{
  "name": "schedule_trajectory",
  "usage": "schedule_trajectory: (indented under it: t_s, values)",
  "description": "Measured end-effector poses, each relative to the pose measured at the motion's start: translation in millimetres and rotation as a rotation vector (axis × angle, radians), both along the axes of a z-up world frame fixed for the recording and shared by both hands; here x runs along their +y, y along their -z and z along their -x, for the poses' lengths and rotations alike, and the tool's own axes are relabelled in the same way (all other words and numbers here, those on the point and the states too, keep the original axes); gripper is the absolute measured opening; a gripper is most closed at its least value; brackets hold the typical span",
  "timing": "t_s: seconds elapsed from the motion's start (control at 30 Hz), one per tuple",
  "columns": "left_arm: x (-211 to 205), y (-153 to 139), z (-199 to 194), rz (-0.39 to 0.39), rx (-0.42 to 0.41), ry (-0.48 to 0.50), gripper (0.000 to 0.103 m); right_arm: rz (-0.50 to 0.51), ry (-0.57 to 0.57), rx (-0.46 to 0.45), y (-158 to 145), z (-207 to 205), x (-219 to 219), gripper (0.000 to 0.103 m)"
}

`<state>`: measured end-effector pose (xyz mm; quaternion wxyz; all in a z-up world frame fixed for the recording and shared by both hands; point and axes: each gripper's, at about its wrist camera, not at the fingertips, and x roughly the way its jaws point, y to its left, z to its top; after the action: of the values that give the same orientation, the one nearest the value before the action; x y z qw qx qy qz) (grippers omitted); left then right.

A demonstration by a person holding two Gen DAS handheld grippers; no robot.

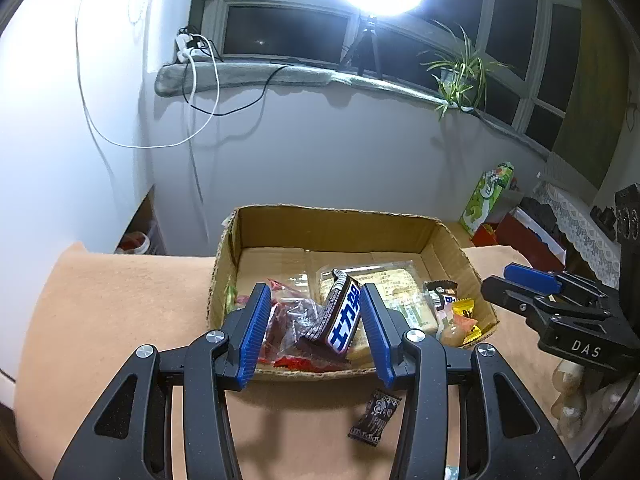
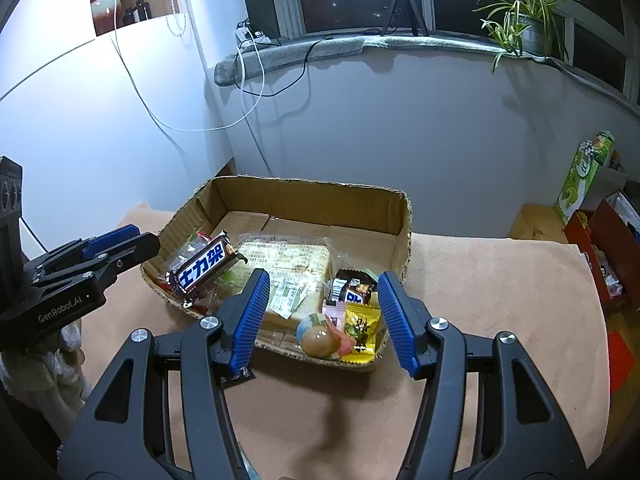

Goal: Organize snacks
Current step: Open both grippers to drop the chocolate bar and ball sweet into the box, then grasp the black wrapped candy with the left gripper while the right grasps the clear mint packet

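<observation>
A shallow cardboard box [image 1: 336, 216] [image 2: 308, 188] on the tan cloth holds several snacks. A dark chocolate bar [image 1: 344, 320] [image 2: 204, 266] with white letters on blue leans on a red bag [image 1: 288, 320] at the box's near left. My left gripper [image 1: 314, 292] [image 2: 128, 246] hangs open over that corner, its pads clear of the bar. My right gripper [image 2: 326, 276] [image 1: 520, 284] stands open over the near right corner, above a round candy [image 2: 316, 338] and a yellow packet [image 2: 360, 326]. A small dark candy wrapper [image 1: 374, 418] lies on the cloth in front of the box.
A clear biscuit pack [image 2: 288, 256] lies flat in the middle of the box. A green carton [image 2: 580, 176] and red boxes [image 2: 600, 248] stand at the table's right end. The wall rises close behind the box, with a windowsill and a plant [image 2: 524, 24] above.
</observation>
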<state>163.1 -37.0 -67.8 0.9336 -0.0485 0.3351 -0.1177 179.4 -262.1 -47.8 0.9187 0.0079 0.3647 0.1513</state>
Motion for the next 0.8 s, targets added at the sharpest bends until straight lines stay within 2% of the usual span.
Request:
schedule_trajectory:
  t_s: [0.47, 0.8]
  values:
    - [0.4, 5.9, 29.7, 0.031, 0.022, 0.045, 0.045, 0.016, -0.043, 0.015, 5.9, 51.7, -1.1, 0.059]
    - [-3.2, 18.1, 56.2, 0.034, 0.054, 0.109, 0.045, 0.097, -0.128, 0.067, 32.0, 91.2, 16.0, 0.059]
